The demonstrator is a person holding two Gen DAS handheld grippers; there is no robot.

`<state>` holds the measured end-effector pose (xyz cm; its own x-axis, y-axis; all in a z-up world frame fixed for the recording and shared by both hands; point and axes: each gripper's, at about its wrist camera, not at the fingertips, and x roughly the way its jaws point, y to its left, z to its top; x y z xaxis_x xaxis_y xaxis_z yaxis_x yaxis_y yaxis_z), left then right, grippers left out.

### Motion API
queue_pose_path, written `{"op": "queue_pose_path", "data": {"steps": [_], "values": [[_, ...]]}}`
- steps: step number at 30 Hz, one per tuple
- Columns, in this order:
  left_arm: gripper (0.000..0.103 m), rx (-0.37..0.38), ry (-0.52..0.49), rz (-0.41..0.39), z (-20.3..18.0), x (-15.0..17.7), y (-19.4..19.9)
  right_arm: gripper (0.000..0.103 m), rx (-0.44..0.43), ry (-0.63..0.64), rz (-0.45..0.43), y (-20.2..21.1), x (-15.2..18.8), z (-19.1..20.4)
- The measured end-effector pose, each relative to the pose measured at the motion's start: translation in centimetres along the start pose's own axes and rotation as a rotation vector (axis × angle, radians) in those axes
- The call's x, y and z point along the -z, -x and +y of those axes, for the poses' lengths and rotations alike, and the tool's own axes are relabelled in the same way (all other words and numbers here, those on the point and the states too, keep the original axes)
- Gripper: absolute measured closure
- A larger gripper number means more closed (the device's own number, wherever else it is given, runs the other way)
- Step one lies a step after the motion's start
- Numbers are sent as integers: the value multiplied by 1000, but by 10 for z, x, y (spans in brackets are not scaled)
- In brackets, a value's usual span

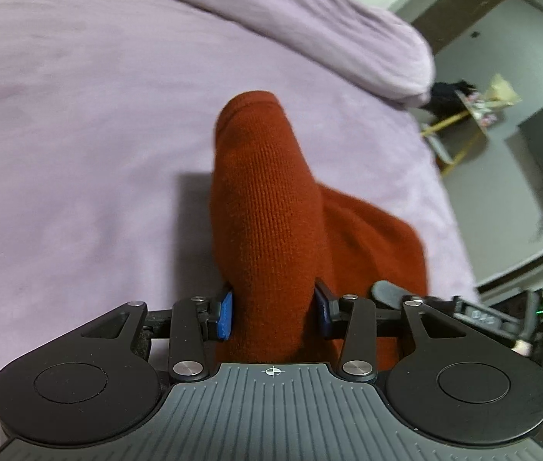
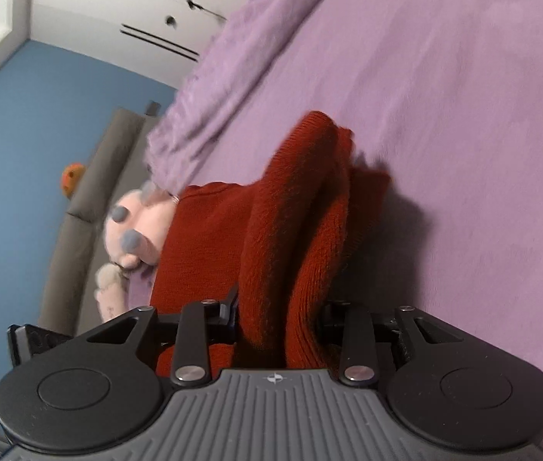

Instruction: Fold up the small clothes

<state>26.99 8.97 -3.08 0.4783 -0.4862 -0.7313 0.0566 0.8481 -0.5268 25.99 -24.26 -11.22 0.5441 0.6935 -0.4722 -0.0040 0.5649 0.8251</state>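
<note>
A rust-red knitted garment (image 1: 271,207) lies bunched on the lilac bed cover (image 1: 79,123). My left gripper (image 1: 273,317) is shut on a thick fold of it, with the blue pads (image 1: 225,317) pressed on either side. The cloth rises in a hump ahead of the fingers. In the right wrist view the same red garment (image 2: 294,230) is bunched in folds, and my right gripper (image 2: 277,319) is shut on a thick wad of it just above the bed cover (image 2: 463,115). The person's other hand (image 2: 133,226) with grey nails shows at the garment's left edge.
A rolled lilac blanket (image 1: 329,27) lies along the far side of the bed; it also shows in the right wrist view (image 2: 213,88). The bed's edge drops to a grey floor (image 1: 502,176) at right. A blue wall (image 2: 21,153) and grey couch (image 2: 90,199) stand beyond the bed.
</note>
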Motion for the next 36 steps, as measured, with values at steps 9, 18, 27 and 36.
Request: {"op": "queue_pose_path", "data": {"steps": [9,18,27,36], "values": [[37,-238,-121,-145,-9,0,24,47,451,223,-225,35,-2,60],[32,-339,-79,-102,-26,-46,-61,92,536,351,-23,-82,-32,98],[25,-424,-118,-44,-13,-64,-121,103,598,301,-12,-132,-61,68],[14,-445,-121,-55,-13,-67,-127,103,585,392,-105,-140,-50,64]]}}
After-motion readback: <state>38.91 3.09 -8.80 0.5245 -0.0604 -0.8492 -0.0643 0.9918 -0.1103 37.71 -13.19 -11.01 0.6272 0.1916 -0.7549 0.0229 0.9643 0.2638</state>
